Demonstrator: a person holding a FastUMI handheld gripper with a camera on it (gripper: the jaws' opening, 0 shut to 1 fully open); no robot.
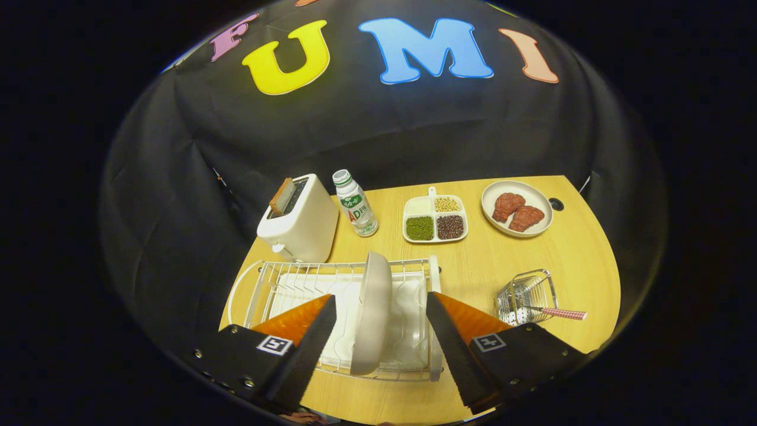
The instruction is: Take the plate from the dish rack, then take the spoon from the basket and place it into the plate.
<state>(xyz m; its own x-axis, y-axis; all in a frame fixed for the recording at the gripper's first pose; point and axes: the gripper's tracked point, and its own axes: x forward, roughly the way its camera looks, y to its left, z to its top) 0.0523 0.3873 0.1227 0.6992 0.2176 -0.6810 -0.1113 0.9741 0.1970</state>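
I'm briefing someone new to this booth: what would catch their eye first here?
First the white plate, standing on edge in the white wire dish rack, framed between the open jaws of the gripper, which do not touch it. Beyond the rack stand a white toaster holding a slice of bread and a small bottle. Right of the rack, a wire basket holds the spoon.

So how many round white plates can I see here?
2: one round white plate standing upright in the wire dish rack between the open gripper fingers, another holding meat beyond the wire basket.
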